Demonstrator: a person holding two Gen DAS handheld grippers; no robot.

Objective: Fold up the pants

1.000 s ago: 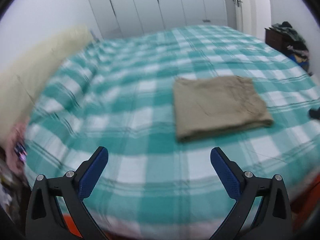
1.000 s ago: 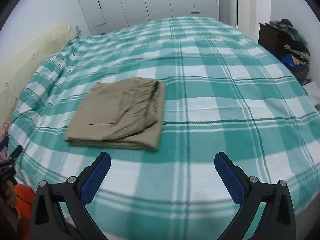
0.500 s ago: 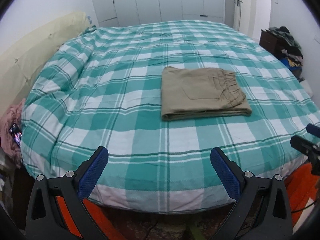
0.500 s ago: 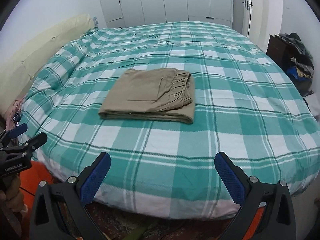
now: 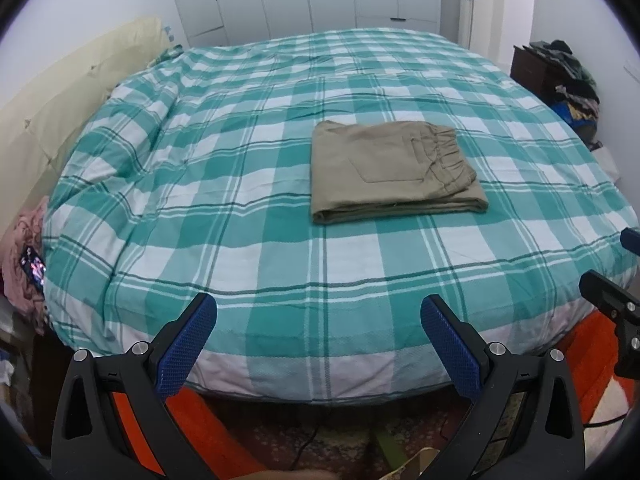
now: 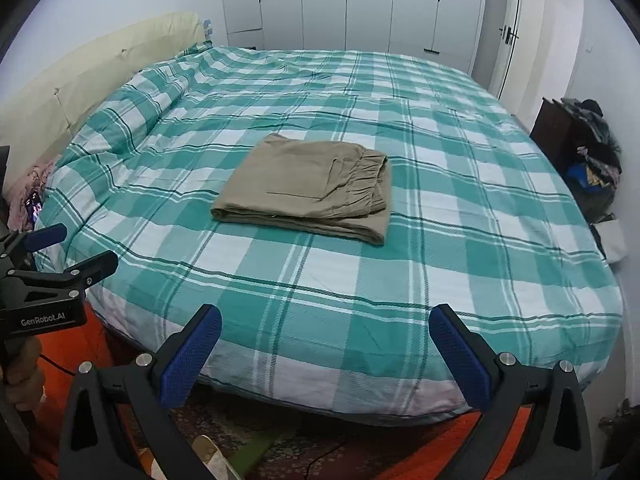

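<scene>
The khaki pants lie folded into a neat flat rectangle on the green-and-white checked bed, waistband to the right. They also show in the right wrist view. My left gripper is open and empty, held off the near edge of the bed, well short of the pants. My right gripper is open and empty, also off the bed's near edge. The left gripper shows at the left border of the right wrist view.
A cream headboard runs along the left. White wardrobe doors stand behind the bed. A dark cabinet piled with clothes is at the right. Orange patterned rug covers the floor below the bed's edge.
Both grippers have pulled back from the bed and away from the pants, which now look smaller and farther off. The pants have stayed folded in place.
</scene>
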